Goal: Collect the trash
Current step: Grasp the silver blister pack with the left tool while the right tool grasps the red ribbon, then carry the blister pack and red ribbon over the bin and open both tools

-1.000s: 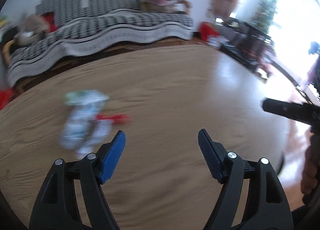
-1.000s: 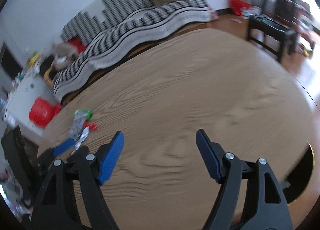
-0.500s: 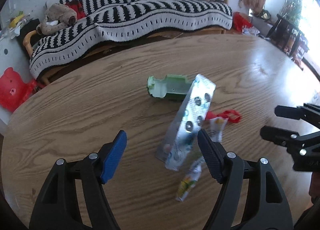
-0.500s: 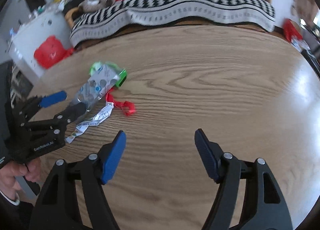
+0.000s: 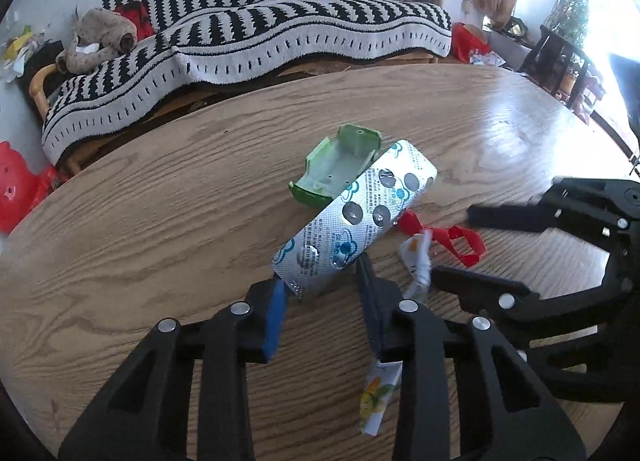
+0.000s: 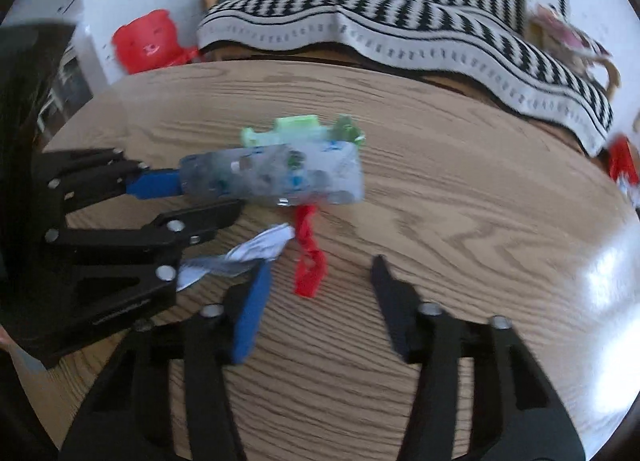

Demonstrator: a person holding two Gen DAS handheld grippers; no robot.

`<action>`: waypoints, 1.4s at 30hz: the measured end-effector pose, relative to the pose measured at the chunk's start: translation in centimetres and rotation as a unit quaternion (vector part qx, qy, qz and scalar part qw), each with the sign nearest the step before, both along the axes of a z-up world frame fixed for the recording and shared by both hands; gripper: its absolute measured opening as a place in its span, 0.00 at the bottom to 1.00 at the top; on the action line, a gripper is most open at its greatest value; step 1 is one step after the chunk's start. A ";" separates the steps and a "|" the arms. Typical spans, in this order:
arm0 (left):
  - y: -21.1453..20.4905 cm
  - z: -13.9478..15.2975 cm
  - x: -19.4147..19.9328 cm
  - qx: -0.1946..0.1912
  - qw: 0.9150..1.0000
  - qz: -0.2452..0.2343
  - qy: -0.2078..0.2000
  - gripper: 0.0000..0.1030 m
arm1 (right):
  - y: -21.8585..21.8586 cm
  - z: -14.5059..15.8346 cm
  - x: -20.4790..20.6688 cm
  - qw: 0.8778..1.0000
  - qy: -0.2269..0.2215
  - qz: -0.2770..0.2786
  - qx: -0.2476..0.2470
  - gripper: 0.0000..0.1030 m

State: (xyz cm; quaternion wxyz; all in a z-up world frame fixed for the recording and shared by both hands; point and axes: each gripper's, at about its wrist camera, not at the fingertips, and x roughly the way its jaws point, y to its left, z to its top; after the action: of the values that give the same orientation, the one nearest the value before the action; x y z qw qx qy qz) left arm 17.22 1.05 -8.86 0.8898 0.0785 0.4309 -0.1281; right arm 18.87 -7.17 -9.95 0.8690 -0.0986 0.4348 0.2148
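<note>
Living-room setting: round wood-grain worktop (image 5: pixel 160 213), with a sofa (image 5: pixel 248 33) under a black-and-white striped cover behind it and a red bear-shaped plastic item (image 6: pixel 146 43) on the floor off the worktop's edge. Landmark: silver blister pack (image 5: pixel 356 217), foil side showing pill pockets and blue print. Left hand-held gripper (image 5: pixel 322 293): its blue-padded fingers stand at either side of the pack's near end, narrowed around it; whether the pads actually press the foil cannot be told, though in the right wrist view the pack appears raised from the wood at that end. Green plastic tray (image 5: pixel 336 169): touching the pack's far side, open face up, partly covered by the pack. Red plastic strip (image 5: pixel 456 235): just beside the pack's right edge, lying flat on the worktop. White printed wrapper (image 5: pixel 418 261): near the pack, twisted, running beside the strip and passing under the left gripper's right finger, its colourful end (image 5: pixel 380 393) showing below. Right hand-held gripper (image 6: pixel 316 281): fingers spread wide, holding nothing, low over the worktop near the pack, with the strip's near end between its fingertips and its left pad touching or just beside the wrapper. Right wrist view is blurred.
</note>
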 end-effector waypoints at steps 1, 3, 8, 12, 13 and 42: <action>0.0 0.1 0.0 -0.005 1.000 -0.002 -0.001 0.29 | 0.3 0.0 0.1 1.000 0.002 0.005 0.003 0.21; -0.2 0.4 -0.3 -0.007 1.000 -0.007 -0.004 0.22 | 0.6 0.0 -0.2 1.000 0.001 0.011 0.002 0.16; -0.7 1.2 -1.3 -0.008 1.000 -0.022 -0.010 0.05 | 0.3 0.5 -0.7 1.000 0.001 0.007 0.012 0.09; -0.4 2.2 -2.0 -0.019 1.000 -0.019 -0.011 0.03 | -0.5 1.9 -1.9 1.000 -0.006 0.002 0.031 0.09; -0.3 2.5 -2.2 -0.025 0.999 -0.018 -0.012 0.03 | -0.6 2.1 -2.2 0.999 -0.008 0.001 0.033 0.09; -20.1 8.3 -10.3 -0.086 0.986 -0.139 -0.031 0.01 | -25.8 8.9 -18.3 0.975 -0.057 -0.208 0.061 0.09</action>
State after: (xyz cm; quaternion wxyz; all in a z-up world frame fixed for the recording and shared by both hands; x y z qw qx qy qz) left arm 6.91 -19.07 -0.56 0.8798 0.0642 0.3753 -0.2846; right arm 0.62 -32.94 -1.04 0.9222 0.0348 0.3818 0.0497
